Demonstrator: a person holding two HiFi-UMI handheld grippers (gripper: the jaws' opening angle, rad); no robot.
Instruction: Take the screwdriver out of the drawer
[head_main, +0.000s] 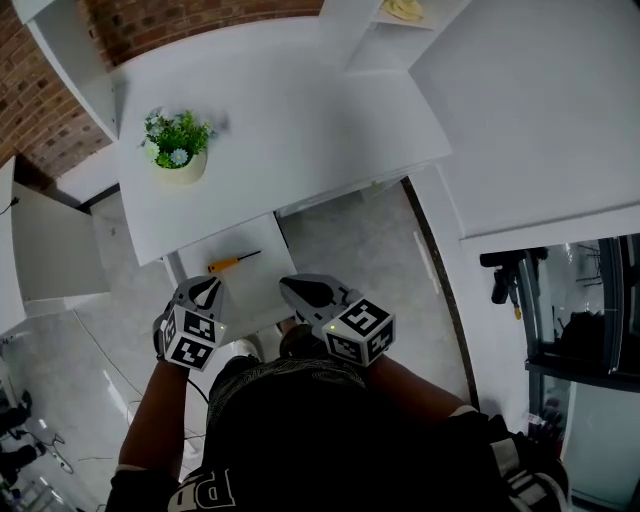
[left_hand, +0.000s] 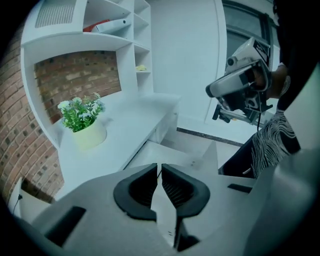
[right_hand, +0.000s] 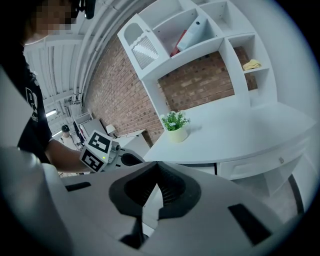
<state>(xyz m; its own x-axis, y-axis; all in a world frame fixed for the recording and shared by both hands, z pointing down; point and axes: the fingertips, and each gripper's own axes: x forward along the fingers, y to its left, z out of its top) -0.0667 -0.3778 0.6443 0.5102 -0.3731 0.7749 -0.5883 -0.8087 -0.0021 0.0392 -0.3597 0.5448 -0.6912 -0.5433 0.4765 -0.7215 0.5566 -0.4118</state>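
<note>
Left gripper (head_main: 206, 286) and right gripper (head_main: 287, 285): pale grey bodies, black pads, cubes in black-and-white square markers. Screwdriver (head_main: 233, 262), just ahead of and between the two grippers: yellow-orange handle, dark shaft. Drawer (head_main: 245, 287) under it: white. Bench (head_main: 300, 110) beyond: white. Plant (head_main: 176, 133), ahead-left of the left gripper: green leaves, small whitish flowers, pale cream-yellow pot (head_main: 181, 168). Brick wall (head_main: 40, 95): red-brown, pale joints. Floor (head_main: 370, 250), right of the right gripper: grey, faintly marbled. Cloth (head_main: 404, 9), far ahead: yellow. Shirt (head_main: 320, 440): black, white lettering.
</note>
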